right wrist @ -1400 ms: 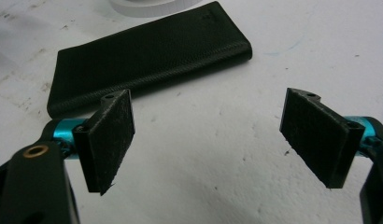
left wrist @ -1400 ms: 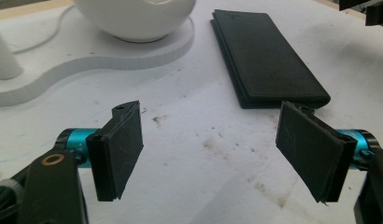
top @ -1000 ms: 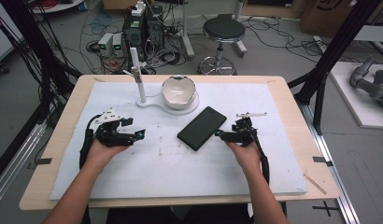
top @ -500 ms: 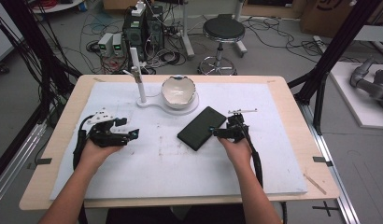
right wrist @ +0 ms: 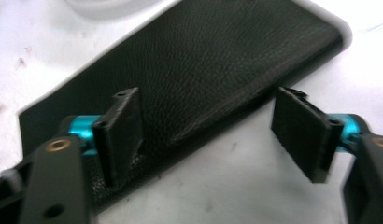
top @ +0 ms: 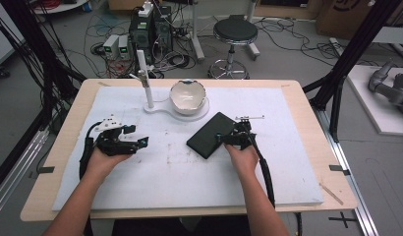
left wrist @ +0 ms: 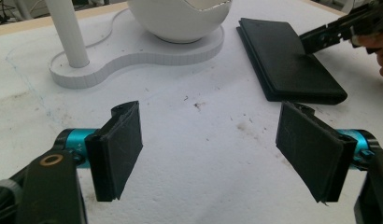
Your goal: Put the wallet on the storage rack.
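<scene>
Now the R gripper jaws, wide but just closing, straddle the black case edge w/o gripping.

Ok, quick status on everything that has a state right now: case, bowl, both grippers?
black case: closed, flat on the white mat, one long edge lifted slightly
white bowl: upright on its stand, inside not visible
right gripper: jaws just been closing, case edge between them, not yet clamped
left gripper: open, nothing between its jaws, resting on the mat
</scene>
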Action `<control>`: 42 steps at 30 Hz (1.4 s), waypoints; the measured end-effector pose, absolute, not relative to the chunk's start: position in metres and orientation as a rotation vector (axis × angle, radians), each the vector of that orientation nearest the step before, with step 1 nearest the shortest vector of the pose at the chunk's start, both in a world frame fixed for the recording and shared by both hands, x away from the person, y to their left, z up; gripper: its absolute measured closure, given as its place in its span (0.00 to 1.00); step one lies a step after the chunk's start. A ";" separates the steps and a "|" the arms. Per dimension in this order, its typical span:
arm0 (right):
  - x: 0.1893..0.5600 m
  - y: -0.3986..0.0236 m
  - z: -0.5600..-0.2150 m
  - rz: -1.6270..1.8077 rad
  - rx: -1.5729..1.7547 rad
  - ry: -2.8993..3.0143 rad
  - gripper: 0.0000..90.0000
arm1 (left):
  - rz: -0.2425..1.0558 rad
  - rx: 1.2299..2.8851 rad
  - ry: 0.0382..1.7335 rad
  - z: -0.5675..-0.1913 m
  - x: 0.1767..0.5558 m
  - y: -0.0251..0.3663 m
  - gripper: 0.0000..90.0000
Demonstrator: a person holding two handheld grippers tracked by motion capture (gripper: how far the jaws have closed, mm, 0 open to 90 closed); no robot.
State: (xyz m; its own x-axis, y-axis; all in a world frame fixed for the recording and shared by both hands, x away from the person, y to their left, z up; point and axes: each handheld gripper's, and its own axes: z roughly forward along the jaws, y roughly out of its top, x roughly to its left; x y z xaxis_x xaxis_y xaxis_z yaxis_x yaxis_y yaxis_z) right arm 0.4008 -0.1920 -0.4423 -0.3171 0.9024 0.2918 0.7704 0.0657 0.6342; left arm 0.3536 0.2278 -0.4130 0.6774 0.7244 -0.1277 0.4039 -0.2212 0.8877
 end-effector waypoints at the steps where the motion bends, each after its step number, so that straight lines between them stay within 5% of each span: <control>1: 0.401 -0.189 -0.444 1.079 1.709 2.147 0.30 | 0.385 1.848 0.892 -0.413 0.354 0.228 0.25; 9: 0.399 -0.182 -0.444 1.166 1.663 2.179 0.66 | 0.388 1.846 0.888 -0.412 0.353 0.228 0.25; 13: 0.394 -0.181 -0.440 1.069 1.553 2.203 0.97 | 0.392 1.852 0.884 -0.411 0.352 0.229 0.25; 16: 0.393 -0.183 -0.440 1.041 1.516 2.220 1.00 | 0.391 1.852 0.886 -0.412 0.352 0.229 0.25; 20: 0.392 -0.187 -0.440 1.059 1.547 2.212 1.00 | 0.391 1.854 0.892 -0.413 0.353 0.230 0.25; 21: 0.392 -0.188 -0.440 1.079 1.558 2.208 0.93 | 0.391 1.852 0.895 -0.413 0.352 0.230 0.25; 23: 0.393 -0.191 -0.439 1.127 1.636 2.151 0.55 | 0.389 1.850 0.895 -0.413 0.353 0.230 0.25; 27: 0.397 -0.193 -0.443 1.243 1.799 2.120 0.38 | 0.392 1.849 0.901 -0.413 0.353 0.231 0.25; 32: 0.394 -0.172 -0.448 1.220 1.762 2.125 0.31 | 0.393 1.846 0.894 -0.412 0.352 0.230 0.25; 37: 0.390 -0.159 -0.445 1.094 1.674 2.148 0.40 | 0.392 1.853 0.890 -0.412 0.353 0.229 0.25; 42: 0.389 -0.168 -0.442 1.133 1.703 2.176 0.72 | 0.388 1.860 0.889 -0.413 0.354 0.227 0.25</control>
